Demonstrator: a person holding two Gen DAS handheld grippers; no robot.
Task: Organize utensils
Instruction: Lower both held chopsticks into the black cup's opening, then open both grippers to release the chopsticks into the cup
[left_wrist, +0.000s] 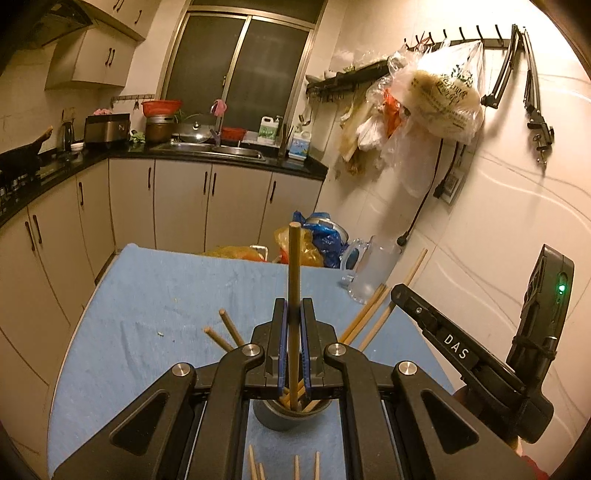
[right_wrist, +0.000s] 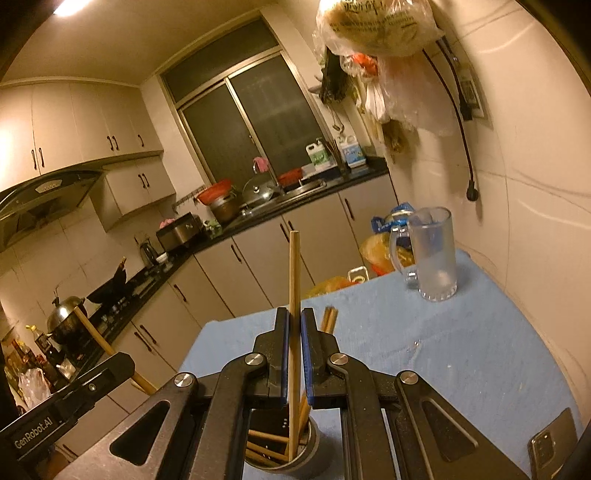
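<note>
Item: chopstick sorting, placement step in hand. Left gripper (left_wrist: 293, 314), black linkage frame with blue pads, jaws narrow and clamped on one round wooden chopstick (left_wrist: 294, 280), held upright, its lower end inside the holder (left_wrist: 291, 415). Right gripper (right_wrist: 294, 325), same build, jaws narrow on a second chopstick (right_wrist: 294, 280), squarer at the top, likewise upright with its tip down in the holder (right_wrist: 295, 454). Holder: dark cylindrical cup with a dull metallic rim, standing at the near edge of the table; several pale wooden chopsticks already lean inside, splayed outward. Table (left_wrist: 155, 295): covered in a light blue, slightly rumpled cloth with small stains. More loose chopsticks (left_wrist: 284, 467) lie at the near edge in front of the holder. Frosted glass mug (right_wrist: 430, 254), thick handle, stands empty near the far right corner. Judged next: each pair of jaws must part so both sticks drop home, then lift clear without snagging the leaning sticks.
</note>
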